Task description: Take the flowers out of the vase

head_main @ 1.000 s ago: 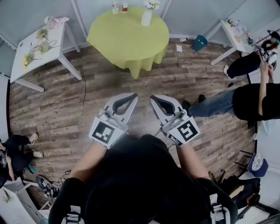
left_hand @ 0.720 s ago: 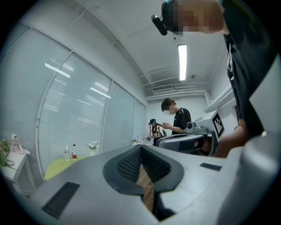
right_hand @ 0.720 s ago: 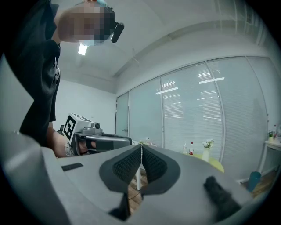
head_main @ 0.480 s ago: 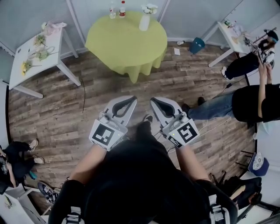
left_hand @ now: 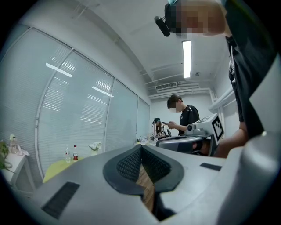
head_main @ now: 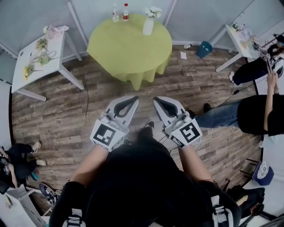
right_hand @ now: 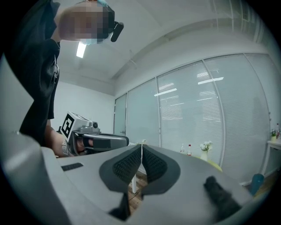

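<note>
The vase (head_main: 148,26) stood upright at the far edge of the round worktop (head_main: 128,44), flowers (head_main: 153,11) pointing up. Well short of it, the left gripper (head_main: 132,98) and right gripper (head_main: 158,99) aimed toward it, both closed and empty. The right looked marginally nearer.

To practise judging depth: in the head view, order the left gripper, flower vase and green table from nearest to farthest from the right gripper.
1. Left gripper, alongside on the left.
2. Green table, ahead.
3. Flower vase, table's far edge.
</note>
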Tool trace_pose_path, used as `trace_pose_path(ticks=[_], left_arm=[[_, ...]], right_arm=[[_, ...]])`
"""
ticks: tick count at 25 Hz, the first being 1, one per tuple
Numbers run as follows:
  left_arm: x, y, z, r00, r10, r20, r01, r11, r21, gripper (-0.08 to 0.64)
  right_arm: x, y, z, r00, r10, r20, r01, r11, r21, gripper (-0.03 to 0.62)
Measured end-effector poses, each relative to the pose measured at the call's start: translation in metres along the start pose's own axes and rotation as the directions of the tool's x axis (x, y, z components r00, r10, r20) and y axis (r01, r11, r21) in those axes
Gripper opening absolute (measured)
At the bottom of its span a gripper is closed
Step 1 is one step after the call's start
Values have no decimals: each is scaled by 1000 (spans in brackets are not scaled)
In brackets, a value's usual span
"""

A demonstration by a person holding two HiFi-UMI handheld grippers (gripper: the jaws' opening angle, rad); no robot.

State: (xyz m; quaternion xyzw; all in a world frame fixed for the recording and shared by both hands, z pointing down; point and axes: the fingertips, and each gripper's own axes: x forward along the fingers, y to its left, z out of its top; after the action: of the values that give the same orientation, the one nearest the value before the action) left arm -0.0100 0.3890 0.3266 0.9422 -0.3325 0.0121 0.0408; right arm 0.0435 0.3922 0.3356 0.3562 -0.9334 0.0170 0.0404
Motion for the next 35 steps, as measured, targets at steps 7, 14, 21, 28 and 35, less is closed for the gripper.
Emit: trace_pose_path(ticks=[7, 14, 21, 28, 35], left_arm=[[49, 25, 5, 1000, 16, 1, -16, 1000, -2, 14], [101, 36, 11, 1000, 29, -2, -29, 1000, 4, 14], [142, 48, 12, 998, 53, -16, -53, 999, 6, 14], [183, 49, 15, 996, 85, -22, -85, 996, 12, 14], [219, 45, 14, 994, 109, -29, -108, 994, 19, 14]], right_arm=[[20, -53, 5, 1000, 22, 9, -22, 1000, 2, 20], [26, -105, 7, 999, 43, 12, -43, 999, 4, 20], [31, -146, 8, 997, 77, 20, -77, 997, 10, 18], [27, -185, 7, 994, 109, 27, -110, 994, 10, 18], [20, -218, 6, 988, 152, 40, -153, 988, 12, 19]])
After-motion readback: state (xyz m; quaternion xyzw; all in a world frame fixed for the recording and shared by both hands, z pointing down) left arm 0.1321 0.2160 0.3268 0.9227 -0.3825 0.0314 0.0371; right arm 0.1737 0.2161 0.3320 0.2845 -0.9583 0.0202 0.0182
